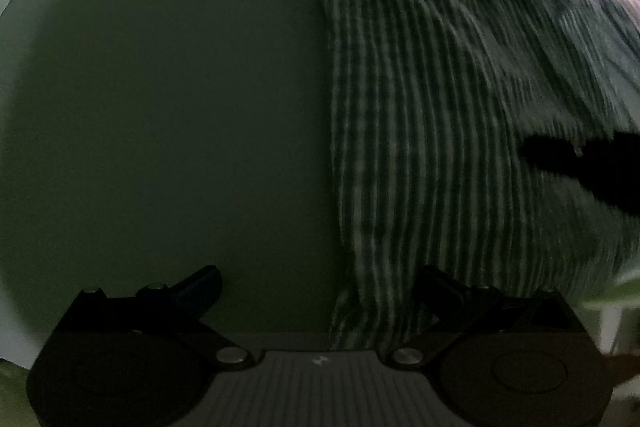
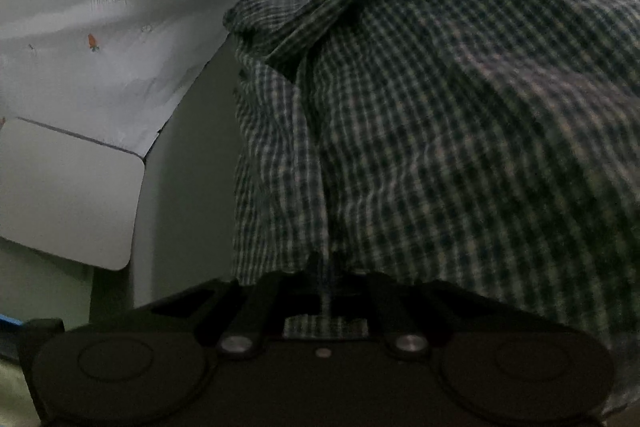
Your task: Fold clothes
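Checked cloth, dark green on pale, fills most of what I see. Light is dim in both views.

Left tool [image 1: 316,287]: my jaws stand wide apart. Nothing is pinched between the pads. The left finger [image 1: 200,285] hangs over bare surface [image 1: 160,107]. The right finger [image 1: 436,287] lies at the edge of the shirt [image 1: 420,107]. A narrow strip of the shirt runs down between the two fingers toward the tool body, closer to the right one. I cannot tell whether it touches it.

Beyond that, the shirt's left edge runs almost straight up the view, with plain green-grey surface to its left. The cloth spreads right and away in long folds. A dark shape [image 1: 580,163] reaches in from the right edge over the cloth; too dark to say what it is. Far off, top right, a bright glare.

Right tool [image 2: 326,279]: my fingers sit nearly together, clamped on a fold of the shirt [image 2: 460,147]. The cloth bunches right at the tips, and a patch of it shows behind them against the tool body. From there the shirt rises in a big mound, its folded edge crumpled at the far top.

Left of the mound: a strip of surface [image 2: 188,187]. Further left, a pale rounded board [image 2: 68,195]. Behind it, a light sheet printed with small carrots [image 2: 120,7].
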{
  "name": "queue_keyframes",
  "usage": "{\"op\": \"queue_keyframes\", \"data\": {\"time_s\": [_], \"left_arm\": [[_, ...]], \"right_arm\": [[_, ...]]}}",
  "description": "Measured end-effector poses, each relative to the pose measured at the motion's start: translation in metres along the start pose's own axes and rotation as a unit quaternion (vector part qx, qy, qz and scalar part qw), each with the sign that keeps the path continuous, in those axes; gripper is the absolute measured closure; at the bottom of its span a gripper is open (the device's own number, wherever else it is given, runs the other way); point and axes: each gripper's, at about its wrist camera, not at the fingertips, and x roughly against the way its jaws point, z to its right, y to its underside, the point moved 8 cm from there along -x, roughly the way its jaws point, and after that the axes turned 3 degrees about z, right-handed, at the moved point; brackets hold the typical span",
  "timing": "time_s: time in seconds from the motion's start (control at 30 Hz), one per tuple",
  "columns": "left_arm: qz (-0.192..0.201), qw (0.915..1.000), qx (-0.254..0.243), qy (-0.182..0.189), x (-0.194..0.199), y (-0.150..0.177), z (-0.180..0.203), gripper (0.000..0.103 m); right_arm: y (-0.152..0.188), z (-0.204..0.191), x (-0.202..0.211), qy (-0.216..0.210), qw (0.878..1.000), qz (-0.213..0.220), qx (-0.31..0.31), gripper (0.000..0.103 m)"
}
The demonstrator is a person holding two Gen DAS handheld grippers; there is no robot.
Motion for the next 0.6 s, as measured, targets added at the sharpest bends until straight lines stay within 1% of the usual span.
{"op": "queue_keyframes", "data": {"time_s": [0.1,0.27,0.47,0.6], "left_arm": [[0.015,0.9997,0.016,0.007,0.001,-0.022,0.003,0.0],[0.04,0.9986,0.033,0.009,0.001,-0.058,0.006,0.0],[0.066,0.9972,0.034,0.005,-0.01,-0.122,0.011,0.0],[0.083,0.9958,0.038,0.001,-0.016,-0.163,0.006,0.0]], "right_arm": [[-0.015,0.005,0.011,0.001,1.0,0.016,-0.001,0.092],[-0.051,0.017,0.031,0.011,0.998,0.061,-0.013,0.09],[-0.095,0.034,0.049,0.025,0.992,0.118,-0.031,0.088],[-0.13,0.048,0.057,0.036,0.987,0.15,-0.047,0.086]]}}
